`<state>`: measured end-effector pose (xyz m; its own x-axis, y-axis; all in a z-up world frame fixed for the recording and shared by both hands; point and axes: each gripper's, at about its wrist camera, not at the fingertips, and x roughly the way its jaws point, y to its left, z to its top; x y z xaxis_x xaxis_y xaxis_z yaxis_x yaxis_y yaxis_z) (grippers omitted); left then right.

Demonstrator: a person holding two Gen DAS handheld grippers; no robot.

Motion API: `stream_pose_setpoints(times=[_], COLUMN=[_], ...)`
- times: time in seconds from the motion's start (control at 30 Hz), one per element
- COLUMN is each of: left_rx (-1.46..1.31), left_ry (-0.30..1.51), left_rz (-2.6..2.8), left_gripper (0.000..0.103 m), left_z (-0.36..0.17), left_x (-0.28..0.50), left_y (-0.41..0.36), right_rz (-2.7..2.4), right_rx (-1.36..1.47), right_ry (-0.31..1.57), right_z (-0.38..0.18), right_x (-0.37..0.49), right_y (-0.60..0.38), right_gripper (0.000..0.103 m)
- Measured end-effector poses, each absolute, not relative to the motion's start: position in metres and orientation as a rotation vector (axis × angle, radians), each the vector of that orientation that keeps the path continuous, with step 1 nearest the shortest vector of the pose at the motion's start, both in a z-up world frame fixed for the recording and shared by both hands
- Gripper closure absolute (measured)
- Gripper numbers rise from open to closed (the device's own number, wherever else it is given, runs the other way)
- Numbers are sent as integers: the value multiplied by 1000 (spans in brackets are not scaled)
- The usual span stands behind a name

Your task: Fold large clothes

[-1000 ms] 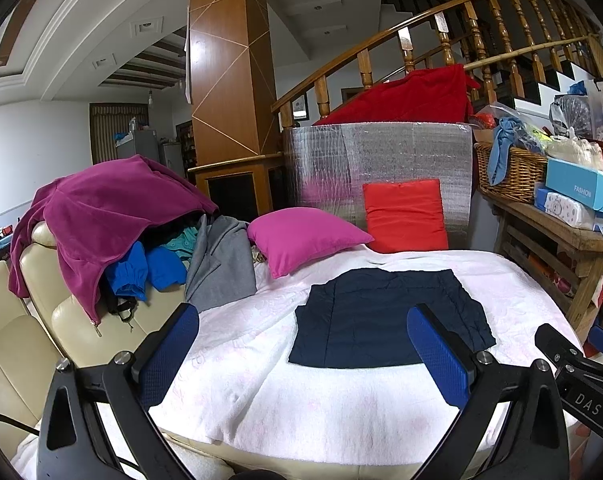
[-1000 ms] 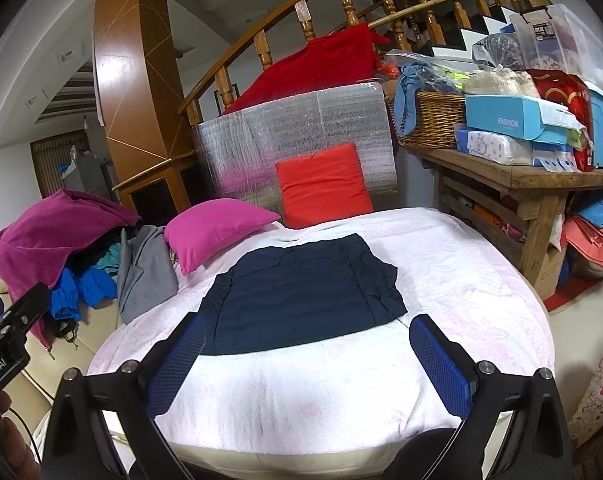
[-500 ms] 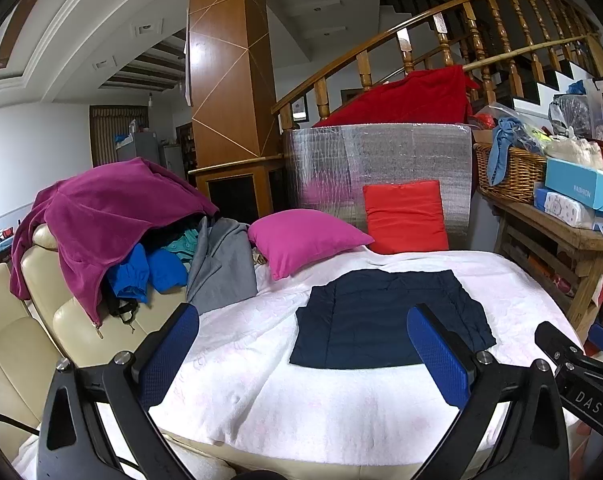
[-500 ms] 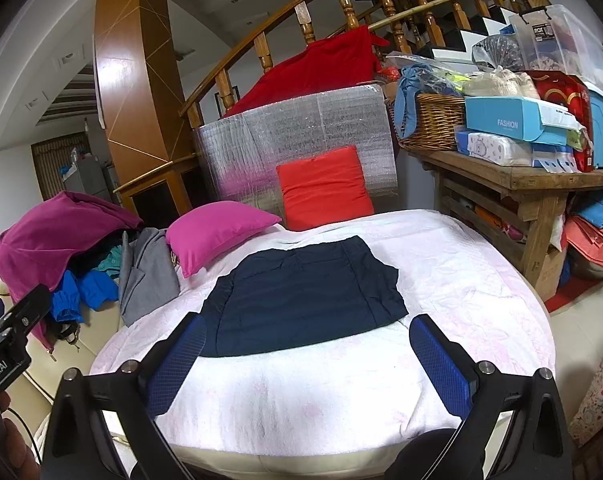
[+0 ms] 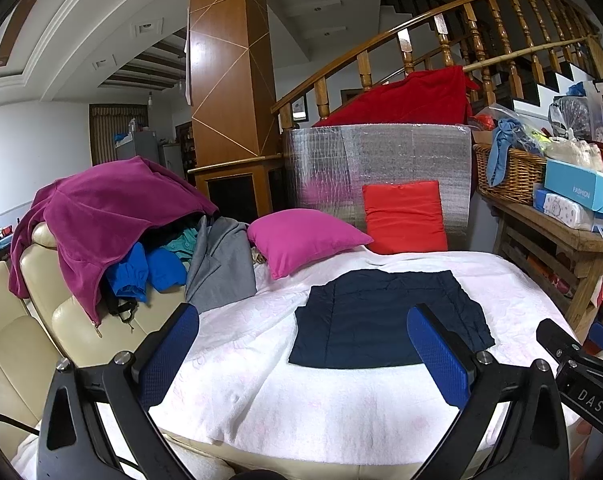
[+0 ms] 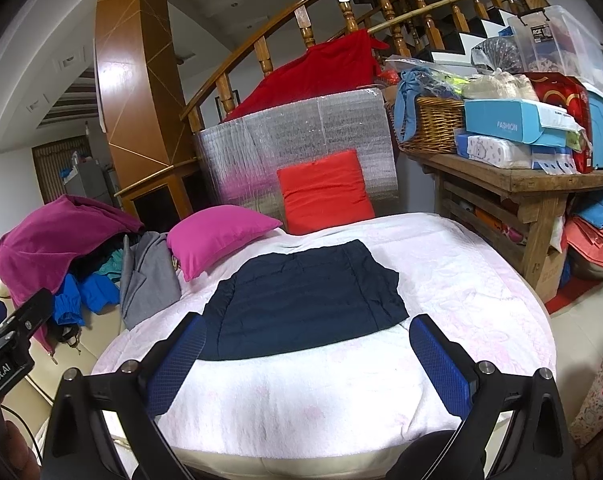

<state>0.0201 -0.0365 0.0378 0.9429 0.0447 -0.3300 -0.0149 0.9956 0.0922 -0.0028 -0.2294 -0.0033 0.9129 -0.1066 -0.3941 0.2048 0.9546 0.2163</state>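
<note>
A: In the left wrist view, our left tongs (image 5: 301, 354) fill the bottom of the frame, spread wide, with nothing between the blue pads (image 5: 169, 354).

B: And the garment (image 5: 385, 320)?

A: We see it lower centre, dark navy, lying flat and folded on the white blanket (image 5: 301, 408), beyond the pads and apart from them. A pink pillow (image 5: 301, 240) sits above and left of it, a red pillow (image 5: 403, 216) above it. At left a pile of clothes (image 5: 113, 220) is heaped on a cream sofa (image 5: 9, 352).

B: In the right wrist view, our right tongs (image 6: 305, 364) gape just as wide at the bottom, gripping nothing. The garment (image 6: 305, 300) lies at centre on the blanket (image 6: 321, 400); its near edge shows between the pads, though we cannot tell whether it touches them.

A: And at right?

B: A wooden desk (image 6: 521, 182) carries a basket (image 6: 433, 124) and boxes (image 6: 513, 120). The other tongs poke in at the left edge.
</note>
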Motion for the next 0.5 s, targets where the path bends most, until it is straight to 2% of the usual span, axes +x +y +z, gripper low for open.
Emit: stream_pose_setpoints(times=[0.5], left_rx=[89], left_ry=[332], left_rz=[42], left_gripper=[0], left_z=[42], left_x=[19], left_y=[-34], right_rz=[-174], right_rx=[244], right_ry=[375], right_z=[0], right_x=[-5], right_y=[-224], right_gripper=[0])
